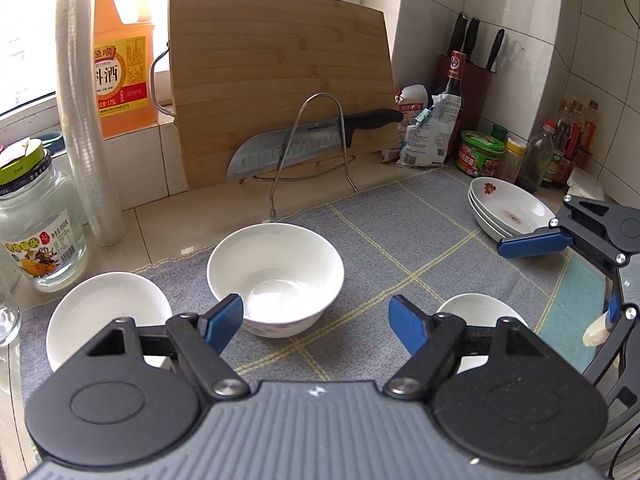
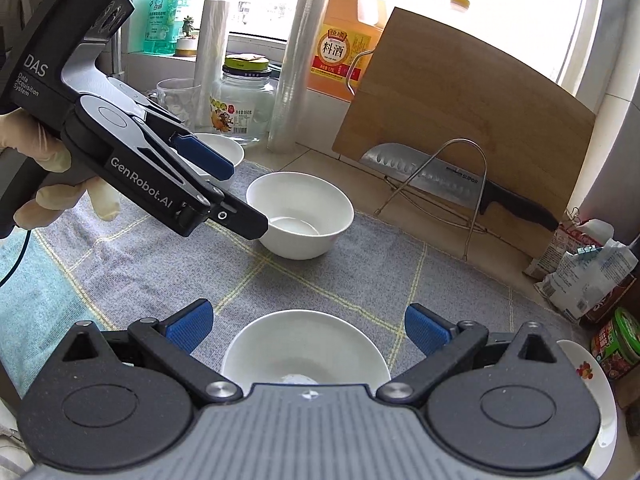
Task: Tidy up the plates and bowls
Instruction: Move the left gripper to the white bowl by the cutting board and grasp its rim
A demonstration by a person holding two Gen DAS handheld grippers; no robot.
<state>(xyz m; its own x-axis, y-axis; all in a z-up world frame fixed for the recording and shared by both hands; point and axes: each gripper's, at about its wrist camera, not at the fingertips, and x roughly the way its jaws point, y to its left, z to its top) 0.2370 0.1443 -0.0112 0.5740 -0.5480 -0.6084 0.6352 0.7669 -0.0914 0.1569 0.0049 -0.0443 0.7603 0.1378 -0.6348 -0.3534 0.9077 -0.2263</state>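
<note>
Hovering over a grey checked cloth [image 1: 400, 216] on a kitchen worktop [image 1: 224, 204], the left tool [image 1: 316, 318] has its blue jaws spread wide with nothing between them, a deep white bowl [image 1: 276, 276] standing on the cloth just beyond its tips. A second white bowl [image 1: 106, 312] sits at the cloth's left edge, partly hidden by the tool's body, and a third bowl [image 1: 478, 310] peeks out near its right finger. The right tool [image 2: 308, 330], jaws equally wide and empty, hangs above that third bowl, which lies between and below its fingers without touching them. A gloved hand [image 2: 48, 184] grips the left tool's handle. Farther right, a short stack of flowered plates [image 1: 508, 210] rests at the cloth's corner beside jars and sauce bottles. Behind, a knife [image 1: 304, 146] lies in a wire rack [image 1: 312, 148] against an upright cutting board [image 1: 280, 80], with a large orange bottle [image 1: 122, 60] on the sill.
</note>
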